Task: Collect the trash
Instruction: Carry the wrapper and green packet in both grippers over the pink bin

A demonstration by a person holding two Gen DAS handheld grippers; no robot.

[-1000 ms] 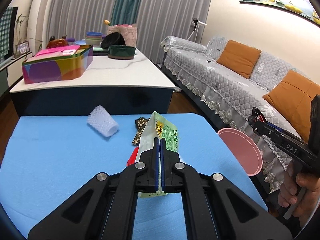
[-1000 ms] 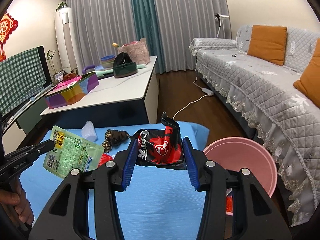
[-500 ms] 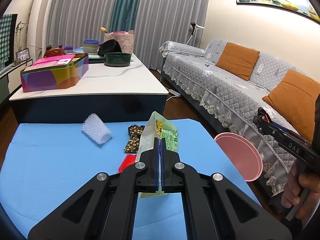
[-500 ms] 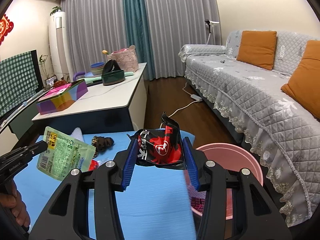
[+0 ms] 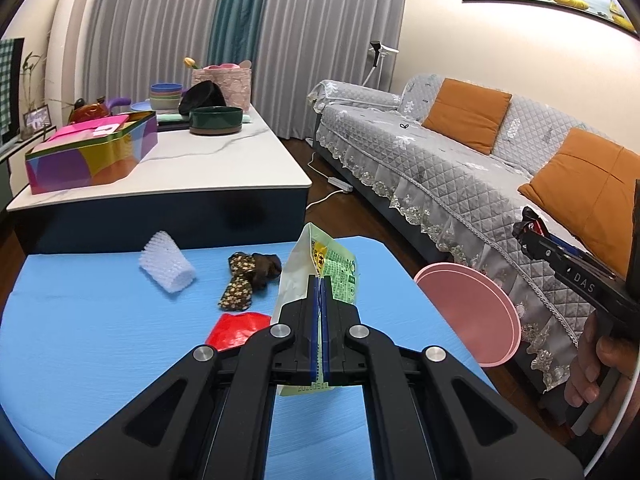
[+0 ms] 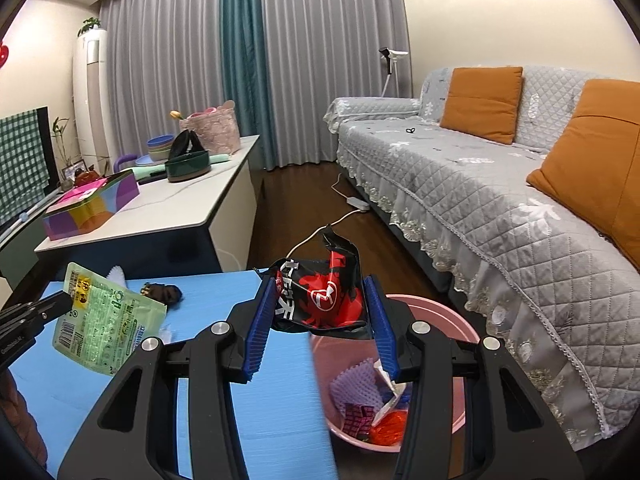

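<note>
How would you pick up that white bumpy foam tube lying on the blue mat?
Grip the white foam net sleeve across its middle, coming down from above. It lies on its side on the blue mat, clear of the other things, so pads can close on its two long, soft, squashy sides.

sofa [image 6: 460,184]: grey quilted cover, w/ orange cushions [image 6: 480,102]
curtains [image 5: 168,40]: grey + teal
white counter [image 5: 192,164]: colourful tin [image 5: 92,156], green bowl [image 5: 216,120]

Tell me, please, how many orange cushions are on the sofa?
2: one orange cushion leans against the backrest toward the far end of the grey sofa, the other nearer the camera. More may lie beyond the frame edge.
</note>
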